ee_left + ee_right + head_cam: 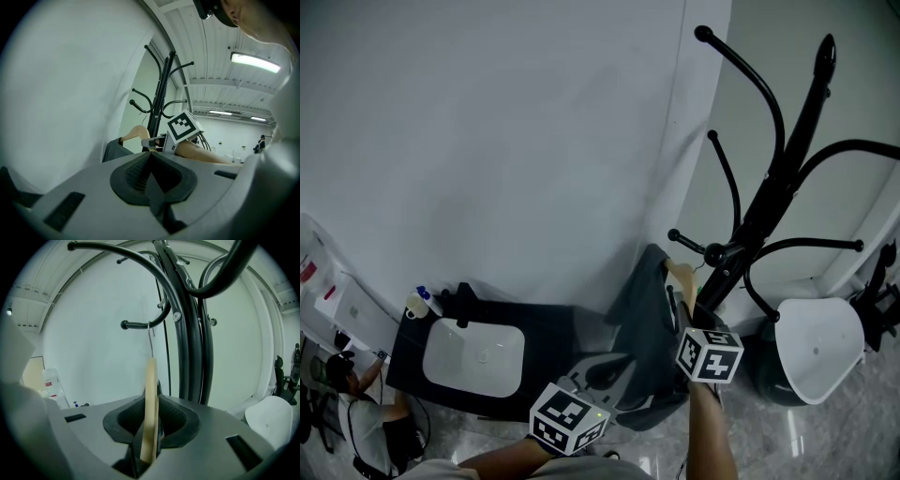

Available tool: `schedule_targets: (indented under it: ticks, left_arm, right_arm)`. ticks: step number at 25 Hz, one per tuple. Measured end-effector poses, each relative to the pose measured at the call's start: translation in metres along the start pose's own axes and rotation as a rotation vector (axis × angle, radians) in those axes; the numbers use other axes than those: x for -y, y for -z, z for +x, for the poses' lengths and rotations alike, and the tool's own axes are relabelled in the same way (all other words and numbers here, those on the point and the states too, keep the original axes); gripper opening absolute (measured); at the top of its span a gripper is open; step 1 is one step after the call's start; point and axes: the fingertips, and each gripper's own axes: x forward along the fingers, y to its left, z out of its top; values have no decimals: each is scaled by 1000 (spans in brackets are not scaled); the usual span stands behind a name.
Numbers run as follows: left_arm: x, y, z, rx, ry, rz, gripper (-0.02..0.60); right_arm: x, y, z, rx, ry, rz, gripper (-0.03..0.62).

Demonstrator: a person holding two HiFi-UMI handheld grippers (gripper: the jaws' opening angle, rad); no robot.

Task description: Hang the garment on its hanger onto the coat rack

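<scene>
Nearest, the left gripper (150,176) is clenched, with nothing visible in it. Just beyond on the right, the right gripper (149,437) grips the wooden hanger (150,399) edge-on, the grey garment (639,323) draped from it beside the black coat rack (778,178). The wire hook (151,341) reaches a low peg (138,326); whether it has caught is unclear. Released too soon, hanger and garment would likely drop.
</scene>
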Motion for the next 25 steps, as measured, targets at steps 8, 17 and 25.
schedule_targets:
  ticks: [8, 17, 25]
  left_arm:
    - [16, -1, 10, -6, 14, 10, 6]
    - [31, -3, 21, -6, 6, 19, 6]
    - [51, -6, 26, 4, 11, 32, 6]
  right_arm:
    - [4, -9, -39, 66, 73, -150, 83]
    - [-6, -5, -88, 140, 22, -172, 72]
    - [-32, 2, -124, 188, -137, -113, 17]
